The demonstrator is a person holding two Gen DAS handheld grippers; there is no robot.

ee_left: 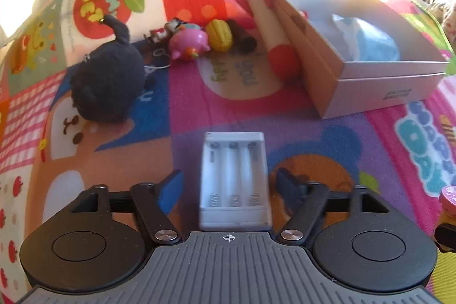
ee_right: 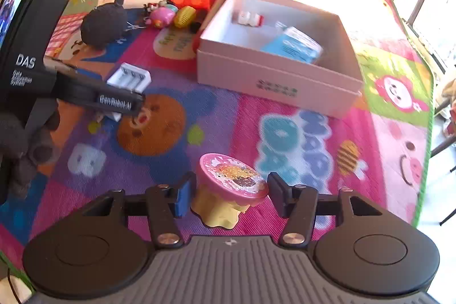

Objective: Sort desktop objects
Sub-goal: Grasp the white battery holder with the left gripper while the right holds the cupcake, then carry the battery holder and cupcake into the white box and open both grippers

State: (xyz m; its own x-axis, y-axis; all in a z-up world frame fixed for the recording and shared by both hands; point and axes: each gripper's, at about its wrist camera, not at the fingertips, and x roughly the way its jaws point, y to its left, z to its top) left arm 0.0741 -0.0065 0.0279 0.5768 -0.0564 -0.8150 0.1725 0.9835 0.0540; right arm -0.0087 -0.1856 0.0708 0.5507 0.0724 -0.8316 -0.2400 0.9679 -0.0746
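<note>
Left gripper [ee_left: 229,185]: jaws spread wide, one each side of the white plastic three-slot battery holder [ee_left: 234,181], not touching it
Right gripper [ee_right: 229,195]: jaws wide apart around the small yellow cup with a pink glittery lid [ee_right: 228,190]; the blue-padded finger looks just beside the cup body, contact unclear
Battery holder position: lying flat, open face up, on the colourful cartoon play mat [ee_left: 185,110], near the white cardboard box [ee_left: 382,87]
Cup position: standing on the mat in front of the box, well apart from the holder
Box contents: a blue plastic packet [ee_right: 290,46] and a small red-and-white item, too blurred to name
Other clutter: dark grey plush toy [ee_left: 107,81], pink pig figure [ee_left: 189,44], yellow ribbed toy [ee_left: 219,35]
Holder handling: probably light, stiff, smooth-sided; squeeze across the long walls mid-length, gently, since thin plastic may slip or flex
Cup handling: likely light and rigid; grip the yellow body under the overhanging lid, not the lid rim
</note>
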